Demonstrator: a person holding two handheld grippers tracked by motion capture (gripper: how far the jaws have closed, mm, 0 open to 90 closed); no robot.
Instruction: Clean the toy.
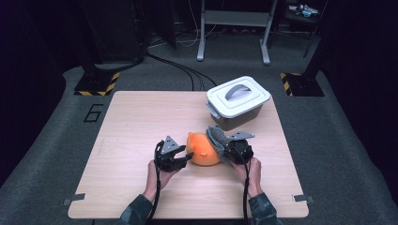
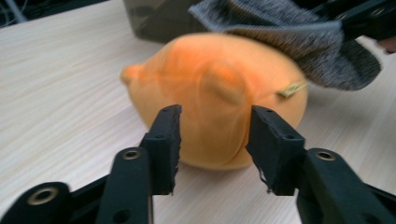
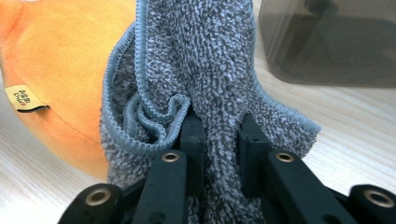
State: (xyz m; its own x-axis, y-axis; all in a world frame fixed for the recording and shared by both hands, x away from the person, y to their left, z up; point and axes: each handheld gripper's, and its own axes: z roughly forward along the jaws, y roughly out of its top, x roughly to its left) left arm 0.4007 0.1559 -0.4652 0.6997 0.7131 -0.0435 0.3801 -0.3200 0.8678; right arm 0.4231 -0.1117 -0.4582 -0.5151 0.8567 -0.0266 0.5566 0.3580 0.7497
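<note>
My right tongs [image 3: 218,135] are clamped on a bunched fold of the grey terry cleaning cloth with the ribbed blue hem [image 3: 210,60], and I am holding that cloth against the far, upper side of the round orange plush toy [image 1: 203,149], which sits on the pale wood-grain tabletop [image 1: 131,122] near its middle, just in front of the grey plastic storage box with the white handled lid [image 1: 237,101]. In the left gripper view the cloth [image 2: 299,42] drapes over the top right of the toy [image 2: 215,88], close to the toy's small tan sewn-in label [image 2: 292,88].

My left tongs [image 2: 214,140] stand parted, one jaw on each side of the toy's near face, and the pads press on nothing that I can see; they sit just short of the plush or barely at it. From above they [image 1: 188,156] are at the toy's left side, with my right tongs [image 1: 220,140] at its right.

I judge the step in hand to be wiping the toy with the cloth, with the left side free to steady it. The next move calls for closing or bracing the left tongs against the soft body so it does not roll away, then drawing the cloth across the top with light pressure, minding that the label does not snag.
</note>
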